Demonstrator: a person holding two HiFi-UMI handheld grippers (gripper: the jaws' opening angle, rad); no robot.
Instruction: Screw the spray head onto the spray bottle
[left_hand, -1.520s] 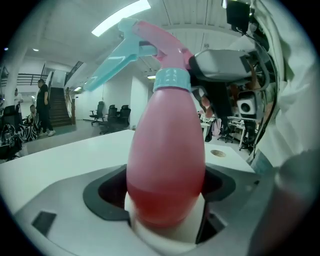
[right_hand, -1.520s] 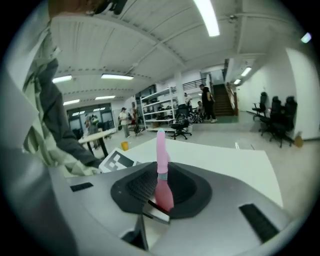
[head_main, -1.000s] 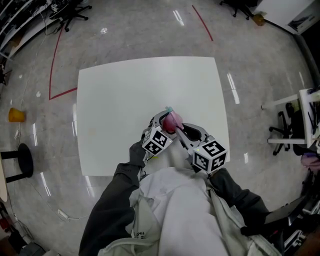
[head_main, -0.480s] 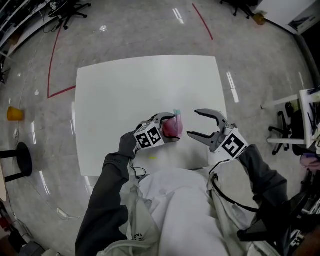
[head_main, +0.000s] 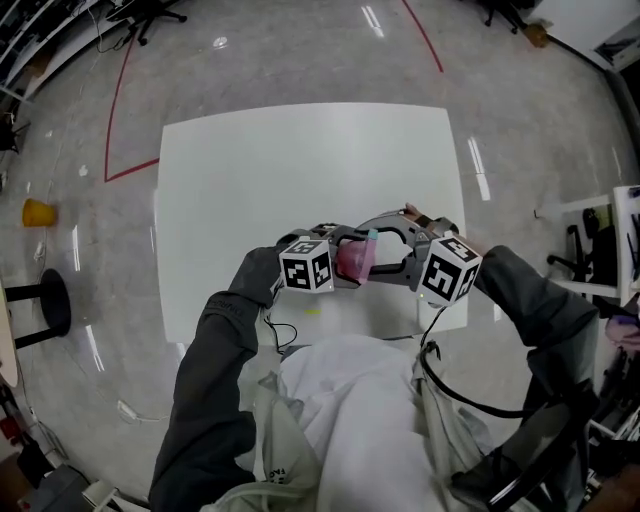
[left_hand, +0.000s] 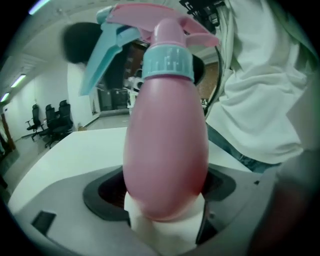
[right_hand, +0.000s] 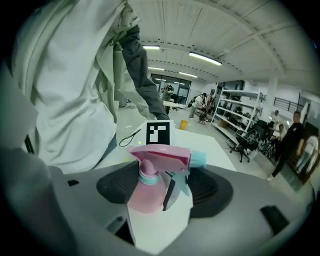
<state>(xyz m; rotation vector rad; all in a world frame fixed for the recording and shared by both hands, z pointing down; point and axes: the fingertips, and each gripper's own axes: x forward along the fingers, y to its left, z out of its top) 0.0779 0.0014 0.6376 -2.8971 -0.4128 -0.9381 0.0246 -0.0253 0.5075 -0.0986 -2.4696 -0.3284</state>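
Note:
A pink spray bottle (head_main: 352, 264) with its pink and teal spray head (head_main: 371, 239) hangs over the near part of the white table (head_main: 250, 180). My left gripper (head_main: 346, 262) is shut on the bottle's belly (left_hand: 165, 150), and the head (left_hand: 155, 25) sits on the neck above a teal collar (left_hand: 167, 62). My right gripper (head_main: 373, 252) comes in from the right. Its jaws have just been opening and stand wide apart, with the spray head (right_hand: 162, 157) between them and the pads clear of it. The bottle (right_hand: 144, 194) leans left in the right gripper view.
A thin cable (head_main: 275, 335) lies near the table's front edge. On the floor are an orange cup (head_main: 38, 212), a black stool (head_main: 45, 305) and a red tape line (head_main: 115, 100) at left. An office chair (head_main: 590, 270) stands at right.
The right gripper let go of the spray head, swung out to the right with its jaws wide, then came back around the head. The left gripper turned with the bottle and shifted right.

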